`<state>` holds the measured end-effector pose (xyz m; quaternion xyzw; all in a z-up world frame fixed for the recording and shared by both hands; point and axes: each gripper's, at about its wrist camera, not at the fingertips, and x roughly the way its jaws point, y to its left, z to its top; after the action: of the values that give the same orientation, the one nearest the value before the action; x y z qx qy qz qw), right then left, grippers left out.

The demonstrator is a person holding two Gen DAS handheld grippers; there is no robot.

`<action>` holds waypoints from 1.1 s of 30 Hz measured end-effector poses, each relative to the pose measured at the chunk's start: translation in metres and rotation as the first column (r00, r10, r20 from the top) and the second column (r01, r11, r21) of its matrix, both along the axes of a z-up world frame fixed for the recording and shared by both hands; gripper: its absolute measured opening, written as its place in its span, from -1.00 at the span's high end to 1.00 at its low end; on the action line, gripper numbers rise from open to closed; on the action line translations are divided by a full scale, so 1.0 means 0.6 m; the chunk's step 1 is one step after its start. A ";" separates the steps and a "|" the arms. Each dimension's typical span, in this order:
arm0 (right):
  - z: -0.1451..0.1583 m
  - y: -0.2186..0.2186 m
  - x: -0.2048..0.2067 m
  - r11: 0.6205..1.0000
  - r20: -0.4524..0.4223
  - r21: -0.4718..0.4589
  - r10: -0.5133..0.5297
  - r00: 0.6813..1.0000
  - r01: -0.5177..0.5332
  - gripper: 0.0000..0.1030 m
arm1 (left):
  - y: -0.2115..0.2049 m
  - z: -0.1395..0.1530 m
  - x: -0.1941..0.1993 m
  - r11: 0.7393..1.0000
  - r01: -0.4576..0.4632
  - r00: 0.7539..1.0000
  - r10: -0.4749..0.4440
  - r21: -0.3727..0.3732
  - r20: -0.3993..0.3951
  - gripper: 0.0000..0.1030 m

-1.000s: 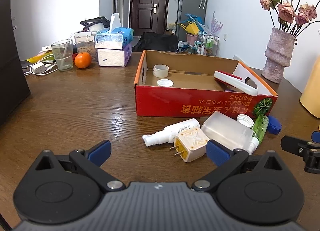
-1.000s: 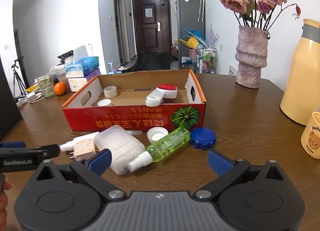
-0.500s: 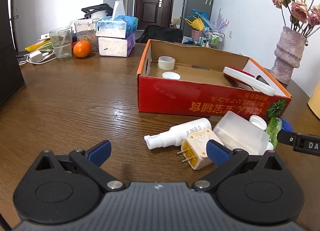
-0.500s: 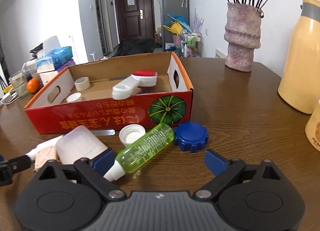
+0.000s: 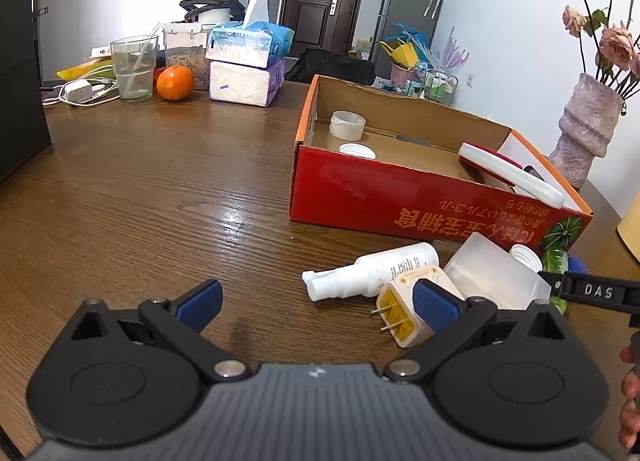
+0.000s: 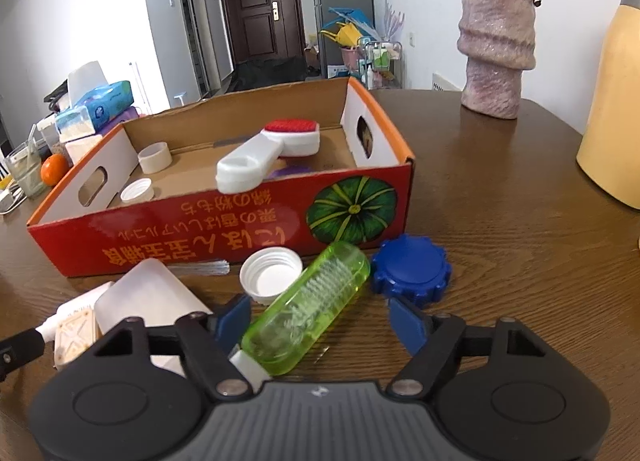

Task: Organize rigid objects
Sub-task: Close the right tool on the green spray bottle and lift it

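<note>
Table (image 5: 160,189): wooden; carries the box and, in front of it, a cluster of loose items.
Box (image 6: 224,229): red carton, open top; already holds a brush, a tape roll and a white cap.
Right gripper (image 6: 320,319): now low over the table, closer to the cluster than a second ago. Its jaws have just been closing from full spread to about half. The green bottle (image 6: 308,311) lies between them, neck toward the camera; the left pad is at its side, the right pad stands clear, so no grip yet.
Left gripper (image 5: 316,297): wide open, empty, lower than before; its right finger stands over the plug (image 5: 404,309).
Blue lid (image 6: 412,267): just beside the bottle's base, on the table.
Task status: bottle pick imminent; judged next move is full closure, then transfer into the box.
</note>
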<state>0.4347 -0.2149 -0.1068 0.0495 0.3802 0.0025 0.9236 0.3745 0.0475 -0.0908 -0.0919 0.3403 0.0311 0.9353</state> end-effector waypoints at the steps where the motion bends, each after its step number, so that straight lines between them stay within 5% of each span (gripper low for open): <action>1: -0.002 0.001 0.001 1.000 -0.006 0.001 0.004 1.000 -0.004 -0.29 | 0.000 0.000 0.000 1.000 0.000 1.000 0.000 0.000 0.000 -1.00; 15: -0.014 -0.004 -0.002 1.000 0.000 -0.023 0.004 1.000 -0.004 0.41 | -0.005 -0.007 0.000 1.000 -0.002 1.000 0.002 0.013 -0.008 -1.00; 33: -0.014 -0.034 -0.056 0.998 0.077 0.054 0.019 0.997 -0.023 0.41 | -0.069 -0.009 0.003 0.997 0.014 1.000 -0.014 0.073 -0.009 -1.00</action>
<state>0.4010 -0.2351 -0.1152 0.0708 0.3450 0.0247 0.9356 0.3764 0.0061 -0.0959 -0.0549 0.3437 0.0374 0.9367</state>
